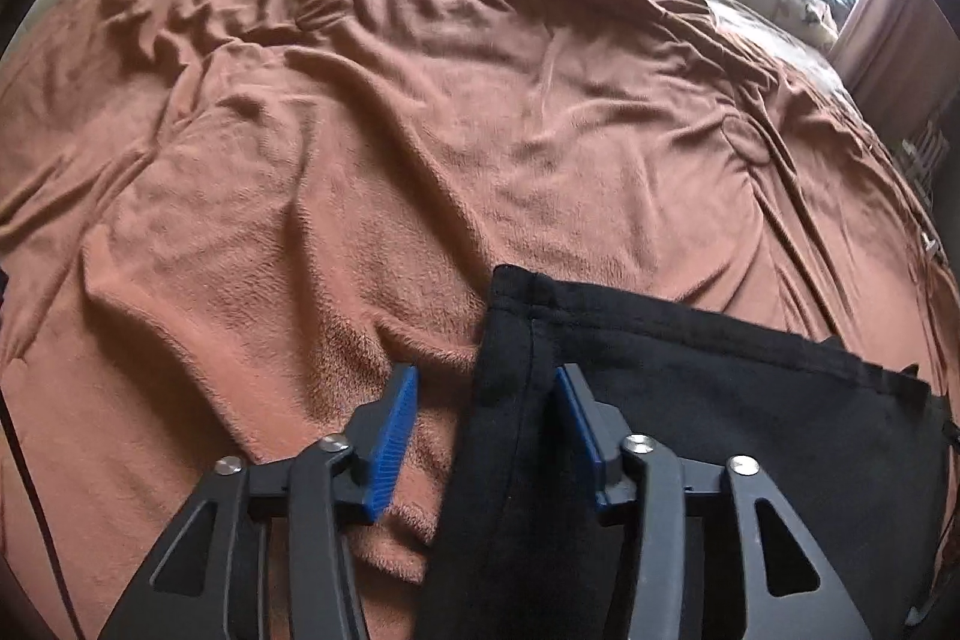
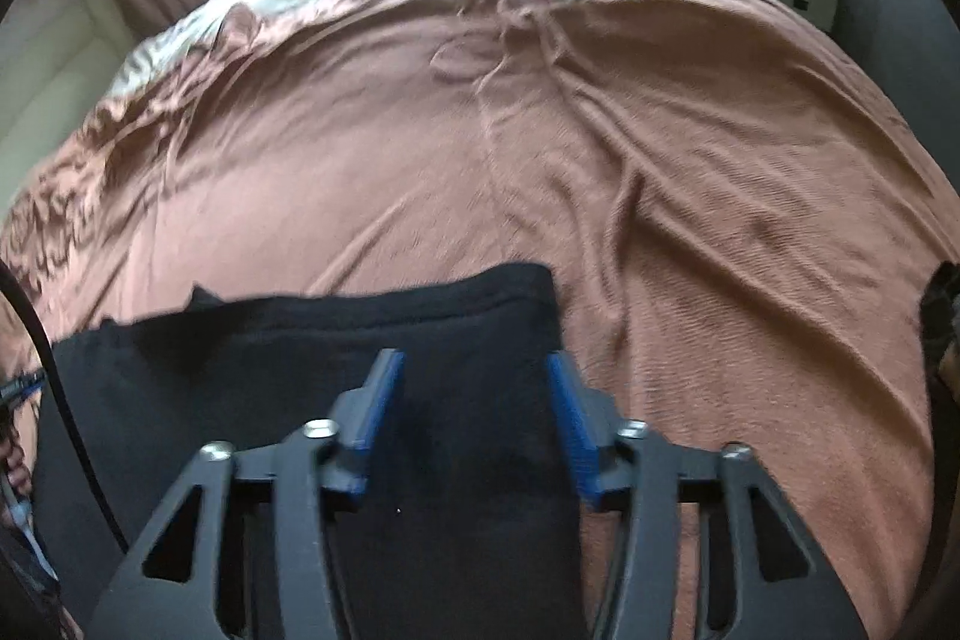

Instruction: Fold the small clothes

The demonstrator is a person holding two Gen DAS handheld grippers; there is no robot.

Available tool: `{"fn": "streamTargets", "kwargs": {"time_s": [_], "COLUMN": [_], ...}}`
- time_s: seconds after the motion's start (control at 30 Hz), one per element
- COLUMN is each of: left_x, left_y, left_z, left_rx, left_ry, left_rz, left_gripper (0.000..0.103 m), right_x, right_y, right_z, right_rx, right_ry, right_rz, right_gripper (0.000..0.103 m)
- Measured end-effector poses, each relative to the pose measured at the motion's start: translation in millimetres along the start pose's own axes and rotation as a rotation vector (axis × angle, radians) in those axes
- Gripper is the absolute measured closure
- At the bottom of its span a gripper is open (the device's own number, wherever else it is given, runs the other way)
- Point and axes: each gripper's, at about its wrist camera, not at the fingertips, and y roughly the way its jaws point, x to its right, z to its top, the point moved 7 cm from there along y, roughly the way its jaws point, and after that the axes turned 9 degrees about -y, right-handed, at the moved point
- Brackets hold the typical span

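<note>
Left wrist view: one black garment [image 1: 690, 400] is seen spread on the brown blanket [image 1: 420, 130], at the near edge of the blanket and toward its right side. The left gripper [image 1: 486, 388] is held over the garment's left edge with its jaws spread; the right blue pad rests over the black cloth and the left pad over bare blanket just beside the garment. Nothing is pinched. A hemmed edge of the garment is laid flat and fairly straight, so one fold is judged to be already placed, though the garment type cannot be told from this angle.

Right wrist view: the same single garment [image 2: 300, 340] is seen at the near edge of the blanket [image 2: 660, 160], left of its middle. The right gripper [image 2: 474, 376] is held above the garment's right portion, jaws spread, with cloth below them but not clamped. A pile of items at the far end of the blanket is too blurred to identify.

Count: one garment, one blanket, two grippers. Further folds and any remaining clothes are judged to be outstanding.
</note>
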Motion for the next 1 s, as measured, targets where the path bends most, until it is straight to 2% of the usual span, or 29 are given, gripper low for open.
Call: {"fn": "streamTargets", "kwargs": {"time_s": [0.03,0.07,0.1,0.23,0.47,0.57,0.7,0.8,0.87,1.0], "left_x": [1,3,5,8,18,17,16,9,4,2], "left_y": [0,-1,-1,-5,-26,-28,-23,-5,2,-9], "left_z": [0,0,0,5,22,26,25,19,16,17], "left_rx": [0.003,0.002,0.005,0.053,0.193,0.208,0.193,0.123,0.082,0.091], "left_ry": [0.004,0.009,0.014,0.024,0.036,0.023,0.035,0.015,0.008,0.007], "left_rz": [-0.003,-0.016,-0.02,-0.009,-0.042,-0.048,-0.036,-0.026,0.001,-0.006], "left_gripper": [0.072,0.091,0.1,0.1,0.101,0.1,0.1,0.099,0.099,0.098], "right_x": [-1,-3,-4,-6,-5,-6,-6,-1,2,3], "right_y": [2,1,0,-6,-23,-27,-26,-15,-4,-2], "right_z": [1,3,5,7,8,6,5,3,0,-1], "right_rx": [-0.001,0.008,0.011,0.041,0.117,0.139,0.144,0.109,0.056,0.023], "right_ry": [-0.013,-0.018,-0.021,-0.029,0.003,0.013,0.014,0.03,0.026,0.043], "right_rz": [-0.011,-0.004,0.003,-0.025,-0.059,-0.072,-0.078,-0.071,-0.089,-0.074], "right_gripper": [0.083,0.096,0.1,0.103,0.103,0.103,0.103,0.103,0.101,0.094]}}
